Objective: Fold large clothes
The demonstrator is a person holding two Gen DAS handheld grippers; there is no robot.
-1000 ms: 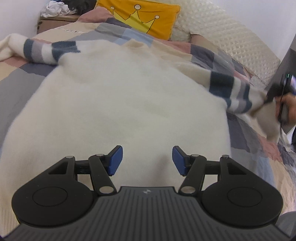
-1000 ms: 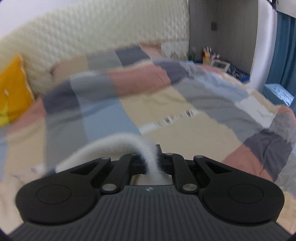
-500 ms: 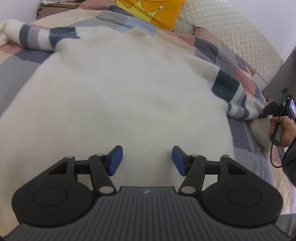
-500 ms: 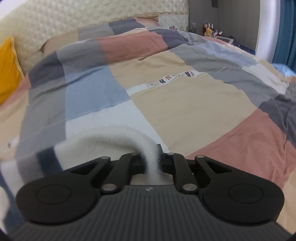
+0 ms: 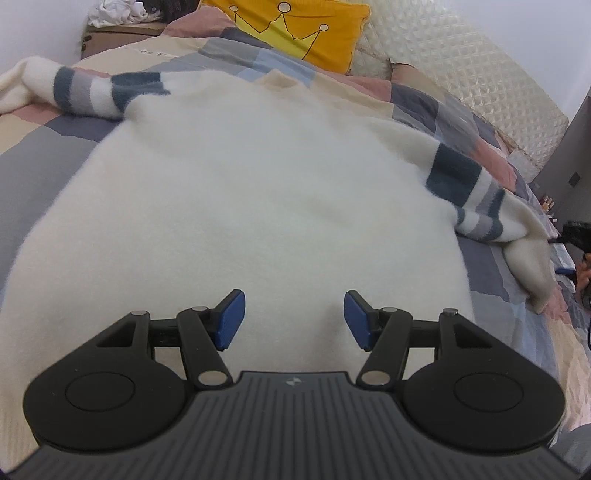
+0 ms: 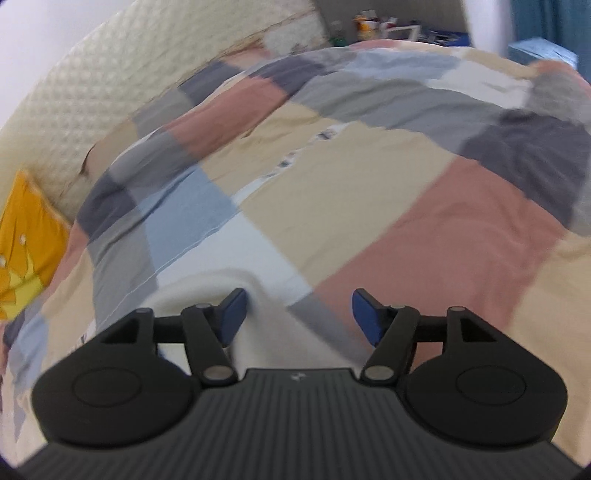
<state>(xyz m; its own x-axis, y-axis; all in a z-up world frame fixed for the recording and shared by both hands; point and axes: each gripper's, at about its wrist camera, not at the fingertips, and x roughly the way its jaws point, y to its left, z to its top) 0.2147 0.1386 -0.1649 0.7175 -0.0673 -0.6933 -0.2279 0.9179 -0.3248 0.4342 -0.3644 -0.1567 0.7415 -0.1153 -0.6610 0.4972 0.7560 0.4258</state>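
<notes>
Above the near edge of the bed, the left gripper (image 5: pixel 294 318) tilts down toward the cloth with its blue pads (image 5: pixel 231 319) standing apart and nothing between them. Just past its fingertips spreads the cream sweater (image 5: pixel 251 192), laid flat across the patchwork quilt (image 5: pixel 44 147) with its hem toward the gripper and its collar toward the headboard (image 5: pixel 476 77). One striped sleeve (image 5: pixel 88 92) reaches toward the bed's left edge; the other striped sleeve (image 5: pixel 484 206) runs toward the right edge, its cream cuff drooping on the quilt. A yellow crown pillow (image 5: pixel 295 33) leans at the head of the bed.

At the right side of the bed, the right gripper (image 6: pixel 298 318) also points downward, and its jaws have just been opening: the pads are now parted. The cream cuff (image 6: pixel 258 325) lies loose between them, close beside the left pad (image 6: pixel 233 317), with no pad pressing on it. Beyond it the quilt (image 6: pixel 369 177) stretches toward the far corner, blurred. In the left wrist view, that gripper and the hand (image 5: pixel 583 271) holding it show only partly at the frame's right edge.
</notes>
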